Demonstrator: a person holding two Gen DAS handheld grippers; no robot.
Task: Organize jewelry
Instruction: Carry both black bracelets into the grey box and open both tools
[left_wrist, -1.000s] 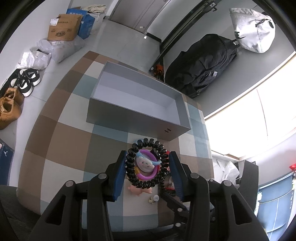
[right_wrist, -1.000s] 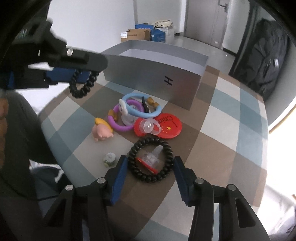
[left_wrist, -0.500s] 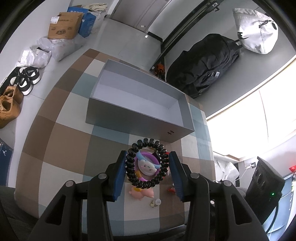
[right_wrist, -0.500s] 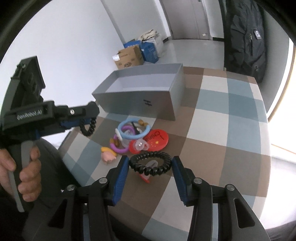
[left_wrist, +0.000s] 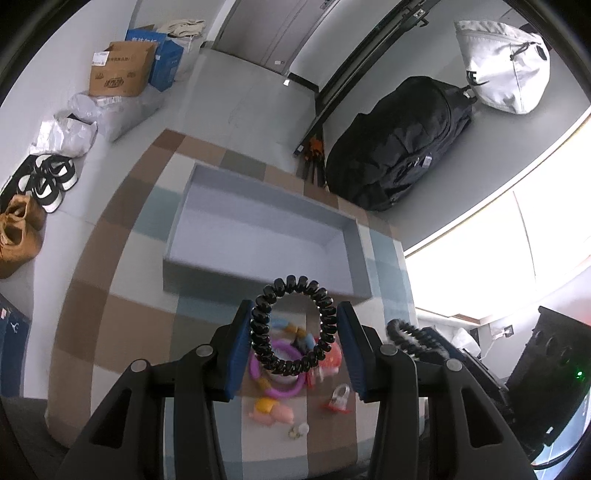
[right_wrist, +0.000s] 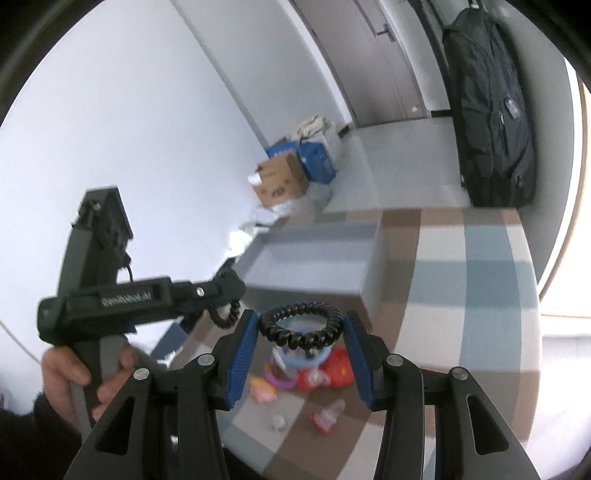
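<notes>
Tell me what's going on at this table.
A person holds a hand-held gripper in each hand. The left hand-held gripper clamps one black coil bracelet; the right hand-held gripper clamps another. Both are in the air near the open grey box. More trinkets lie on the checked tablecloth.

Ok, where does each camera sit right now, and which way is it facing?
Left wrist: on the left gripper, looking steeply down at the open grey box; its fingers hold a black spiral hair tie.
Right wrist: on the right gripper, angled down toward the box; its fingers hold a second black spiral hair tie; the person's hand on the left gripper shows at left.
Shared: box, checked tablecloth, trinket pile, black backpack.
</notes>
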